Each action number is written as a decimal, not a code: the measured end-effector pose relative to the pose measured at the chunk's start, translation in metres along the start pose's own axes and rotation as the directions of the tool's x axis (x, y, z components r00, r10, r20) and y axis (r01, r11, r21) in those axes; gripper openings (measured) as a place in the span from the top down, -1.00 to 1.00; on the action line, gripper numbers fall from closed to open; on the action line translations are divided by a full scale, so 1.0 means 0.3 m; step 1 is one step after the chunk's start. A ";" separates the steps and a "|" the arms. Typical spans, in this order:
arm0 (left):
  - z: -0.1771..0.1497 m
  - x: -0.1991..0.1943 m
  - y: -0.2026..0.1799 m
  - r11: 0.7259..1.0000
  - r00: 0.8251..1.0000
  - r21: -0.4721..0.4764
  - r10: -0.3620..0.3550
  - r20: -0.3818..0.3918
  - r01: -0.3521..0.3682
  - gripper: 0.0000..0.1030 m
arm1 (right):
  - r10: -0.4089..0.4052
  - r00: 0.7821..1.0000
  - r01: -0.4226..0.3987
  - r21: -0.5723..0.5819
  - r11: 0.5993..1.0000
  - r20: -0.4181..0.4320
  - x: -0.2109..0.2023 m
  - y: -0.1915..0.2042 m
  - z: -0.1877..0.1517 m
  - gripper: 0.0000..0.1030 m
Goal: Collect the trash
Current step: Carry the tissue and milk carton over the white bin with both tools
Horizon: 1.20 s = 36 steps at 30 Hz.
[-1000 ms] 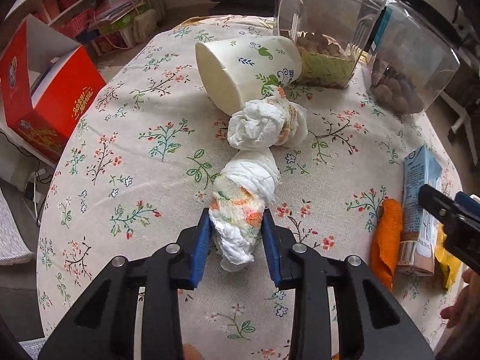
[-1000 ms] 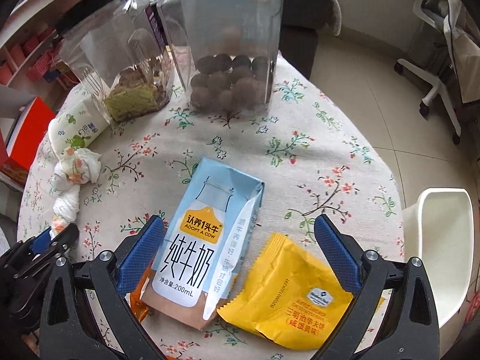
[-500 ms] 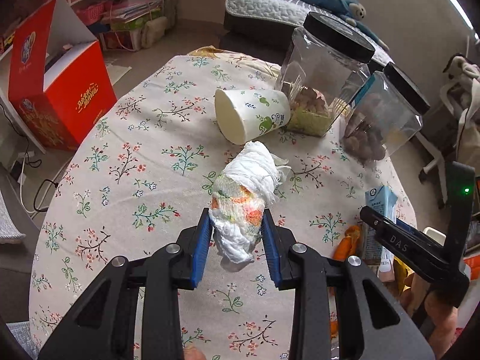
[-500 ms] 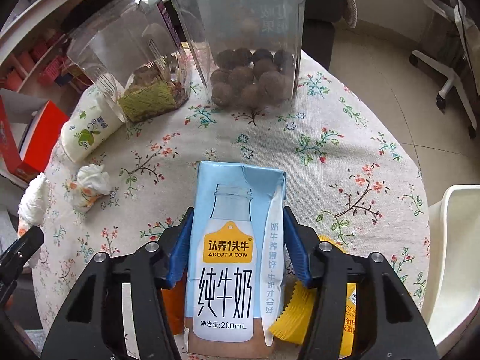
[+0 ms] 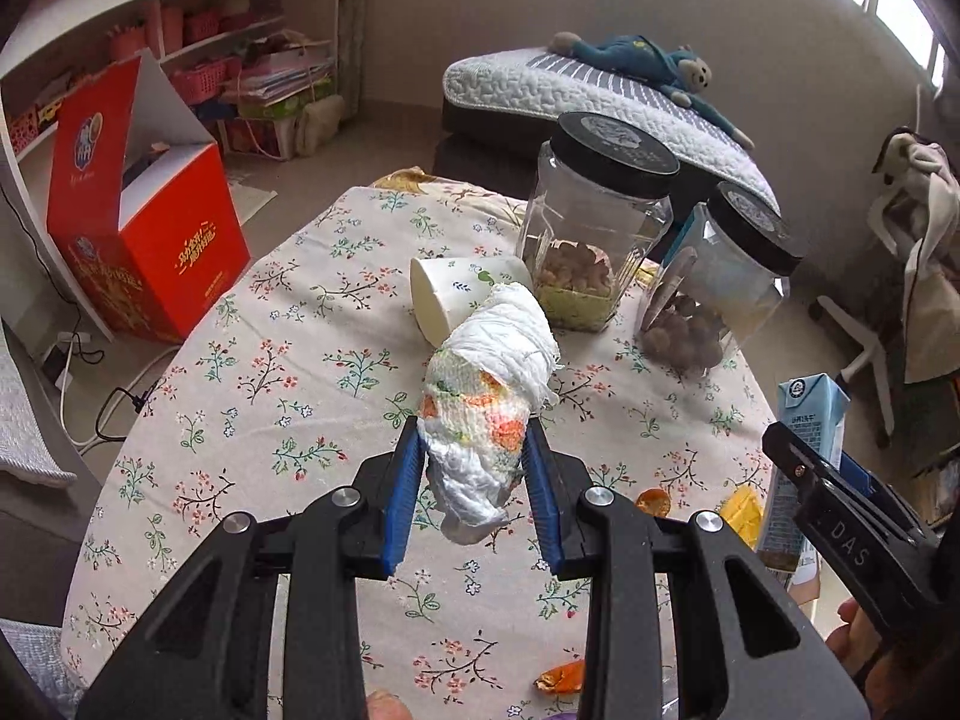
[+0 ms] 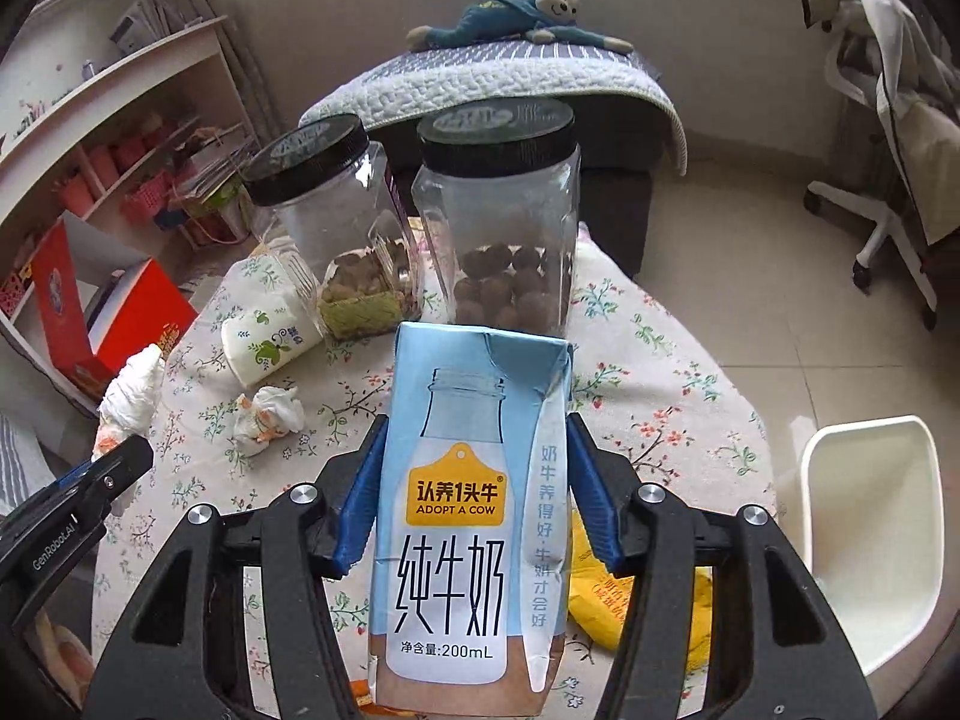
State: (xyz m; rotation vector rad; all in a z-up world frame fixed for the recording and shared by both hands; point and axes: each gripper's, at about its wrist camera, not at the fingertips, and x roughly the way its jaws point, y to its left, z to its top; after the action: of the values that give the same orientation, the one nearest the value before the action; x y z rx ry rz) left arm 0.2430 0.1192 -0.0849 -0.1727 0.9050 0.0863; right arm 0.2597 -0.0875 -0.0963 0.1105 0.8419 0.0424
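Observation:
My left gripper is shut on a crumpled white tissue with orange print and holds it up above the table; it also shows in the right wrist view. My right gripper is shut on a light blue 200 mL milk carton, lifted off the table; the carton shows at the right of the left wrist view. A second crumpled tissue and a tipped paper cup lie on the floral tablecloth. A yellow wrapper lies under the carton.
Two clear jars with black lids stand at the back of the table. A white bin stands on the floor at the right. A red box stands on the left. Small orange wrappers lie near the table's front edge.
Both grippers have risen from the table with their loads. The right gripper closed on the milk carton and lifted it. The left gripper lifted the tissue off the second tissue.

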 end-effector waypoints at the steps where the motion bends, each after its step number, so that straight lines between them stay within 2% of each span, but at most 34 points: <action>1: -0.003 -0.012 -0.010 1.000 1.000 0.003 0.006 0.012 -0.006 0.35 | -0.011 1.000 0.011 -0.012 1.000 0.022 -0.026 -0.002 0.000 -0.04; 10: -0.030 -0.105 -0.125 1.000 0.993 0.026 0.005 0.114 -0.008 0.35 | -0.049 0.990 0.053 -0.025 0.998 0.135 -0.175 -0.069 -0.020 -0.04; 19: -0.063 -0.171 -0.253 0.997 0.986 0.065 -0.045 0.161 0.035 0.35 | -0.087 0.974 0.089 -0.004 0.996 0.208 -0.278 -0.155 -0.037 -0.04; 27: -0.098 -0.209 -0.376 0.990 0.979 0.121 -0.093 0.180 0.072 0.35 | -0.126 0.964 0.123 0.027 0.992 0.233 -0.335 -0.264 -0.050 0.00; 36: -0.123 -0.215 -0.465 0.983 0.976 0.157 -0.126 0.179 0.098 0.35 | -0.130 0.966 0.117 0.071 0.991 0.224 -0.370 -0.374 -0.071 0.01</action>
State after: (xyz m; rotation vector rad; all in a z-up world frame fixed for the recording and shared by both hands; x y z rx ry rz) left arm 0.1952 -0.0248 -0.0408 -0.0766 0.7080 -0.0687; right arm 0.1692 -0.2062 -0.0409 0.1144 0.6191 -0.1100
